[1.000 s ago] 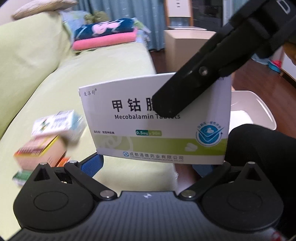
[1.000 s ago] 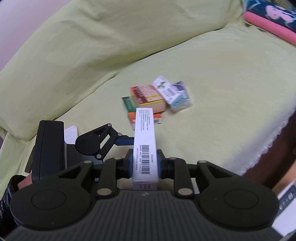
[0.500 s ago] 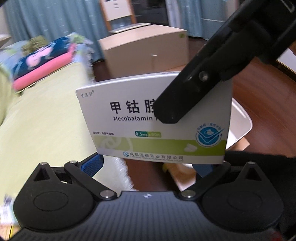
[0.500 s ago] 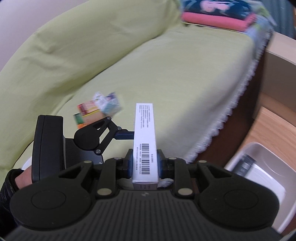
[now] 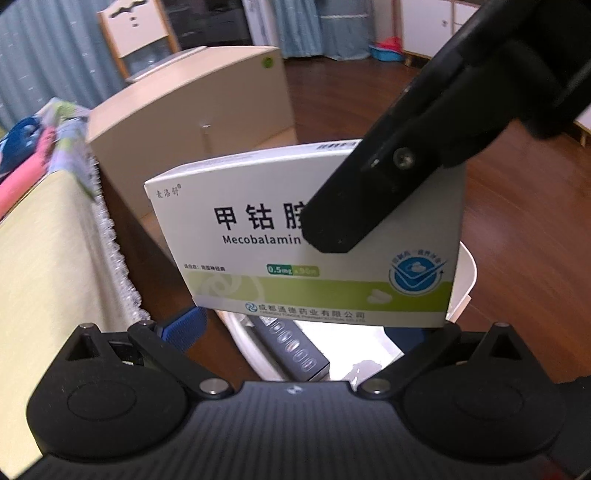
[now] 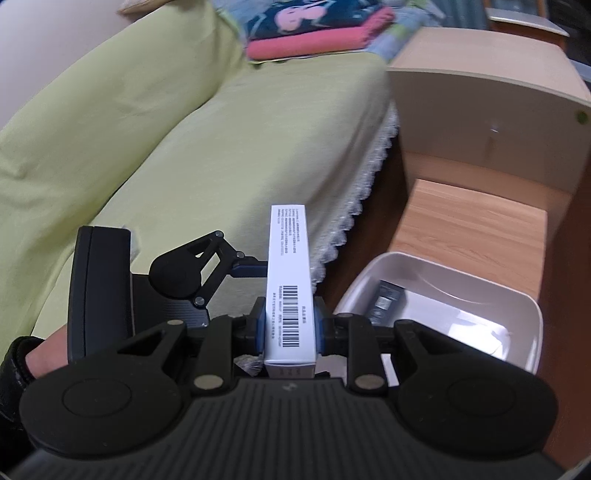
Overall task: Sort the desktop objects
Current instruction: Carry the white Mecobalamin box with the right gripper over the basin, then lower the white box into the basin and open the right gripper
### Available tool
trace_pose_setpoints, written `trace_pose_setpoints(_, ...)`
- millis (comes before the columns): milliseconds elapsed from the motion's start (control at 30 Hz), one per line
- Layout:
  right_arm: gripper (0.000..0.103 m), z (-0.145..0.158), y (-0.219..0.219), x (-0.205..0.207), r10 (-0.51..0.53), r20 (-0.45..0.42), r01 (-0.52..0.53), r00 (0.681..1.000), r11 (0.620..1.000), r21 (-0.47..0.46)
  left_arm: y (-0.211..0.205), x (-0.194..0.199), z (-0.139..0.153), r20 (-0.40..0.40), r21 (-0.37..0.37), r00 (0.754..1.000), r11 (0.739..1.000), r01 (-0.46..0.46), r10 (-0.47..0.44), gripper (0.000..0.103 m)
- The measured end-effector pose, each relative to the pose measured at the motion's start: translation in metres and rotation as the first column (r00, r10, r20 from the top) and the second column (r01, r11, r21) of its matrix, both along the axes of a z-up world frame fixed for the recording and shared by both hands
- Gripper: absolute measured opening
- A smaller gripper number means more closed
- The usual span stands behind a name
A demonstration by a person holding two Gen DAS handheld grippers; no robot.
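Observation:
A white and green Mecobalamin tablet box [image 5: 280, 236] is held by two grippers at once. My right gripper [image 6: 290, 328] is shut on the box's [image 6: 290, 280] narrow sides, barcode face up. In the left wrist view the right gripper's black finger [image 5: 369, 199] crosses the box front. My left gripper [image 5: 306, 332] stands wide around the box's long faces; whether its blue pads [image 5: 184, 326] touch it is unclear. A white bin [image 6: 461, 306] with a dark box [image 6: 386, 301] inside sits on the floor below and right of the held box.
A yellow-green sofa [image 6: 221, 129] with a lace-edged cover fills the left. Folded pink and blue blankets [image 6: 314, 33] lie at its far end. A beige wooden cabinet [image 6: 491, 96] stands behind the bin. Dark wooden floor [image 5: 517, 221] lies to the right.
Both grippers have swung right with the box, away from the sofa and the pile of small boxes, to over the white bin. The grip on the box looks unchanged.

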State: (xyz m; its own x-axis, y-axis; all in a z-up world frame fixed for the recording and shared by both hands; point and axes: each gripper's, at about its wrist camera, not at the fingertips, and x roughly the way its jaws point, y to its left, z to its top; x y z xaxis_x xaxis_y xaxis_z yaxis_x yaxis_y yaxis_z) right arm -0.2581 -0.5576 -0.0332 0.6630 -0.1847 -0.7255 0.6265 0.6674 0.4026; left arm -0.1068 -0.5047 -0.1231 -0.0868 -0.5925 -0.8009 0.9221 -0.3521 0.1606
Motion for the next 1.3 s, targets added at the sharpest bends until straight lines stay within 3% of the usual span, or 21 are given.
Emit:
trace_pose_setpoints(267, 0.022, -0.028, -0.013, -0.028, -0.084, -0.006, 0.084, 0.996, 0.996, 0.032, -0.017, -0.018, -0.028, -0.005, 0.044, 0.998, 0.997, 0.068, -0.068, 0.102)
trace_pose_setpoints(800, 0.022, -0.083, -0.030, -0.041, -0.209, -0.035, 0.212, 0.977, 0.972, 0.103, -0.027, -0.028, -0.082, -0.021, 0.129, 0.989, 0.980, 0.150, -0.149, 0.102)
trace_pose_setpoints(1000, 0.022, -0.103, -0.040, -0.045, -0.247, -0.068, 0.252, 0.967, 0.963, 0.093, -0.027, -0.021, -0.097, 0.008, 0.145, 0.987, 0.977, 0.156, -0.159, 0.102)
trace_pose_setpoints(1300, 0.022, -0.156, -0.058, -0.034, -0.294, -0.156, 0.308, 0.943, 0.948, 0.078, -0.023, -0.009, -0.101, 0.055, 0.138, 0.988, 0.981, 0.134, -0.142, 0.102)
